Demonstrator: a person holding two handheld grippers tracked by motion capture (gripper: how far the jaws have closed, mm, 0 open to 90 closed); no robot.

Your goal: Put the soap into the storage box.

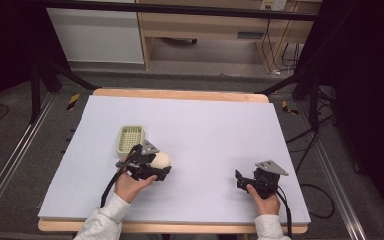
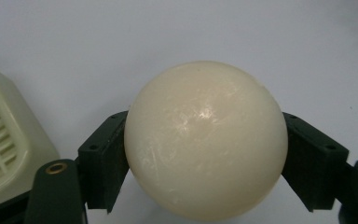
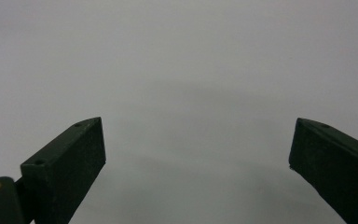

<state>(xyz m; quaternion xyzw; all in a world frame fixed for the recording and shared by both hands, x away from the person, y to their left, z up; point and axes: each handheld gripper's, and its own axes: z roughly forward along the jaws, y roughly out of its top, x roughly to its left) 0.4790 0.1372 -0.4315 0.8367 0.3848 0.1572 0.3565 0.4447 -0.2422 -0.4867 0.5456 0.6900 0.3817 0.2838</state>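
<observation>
Cream ball (image 2: 205,140) clamped between both jaws of the left gripper (image 1: 156,166), held at the table's (image 1: 210,125) left-centre, pale green basket (image 1: 130,138) lying just beside it, right gripper (image 1: 239,179) spread wide with nothing between its jaws, rested near the front right.

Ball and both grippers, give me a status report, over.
Left gripper shut on the cream ball. Right gripper open, empty, over bare table. Green basket close beside the ball, nothing between them.
</observation>
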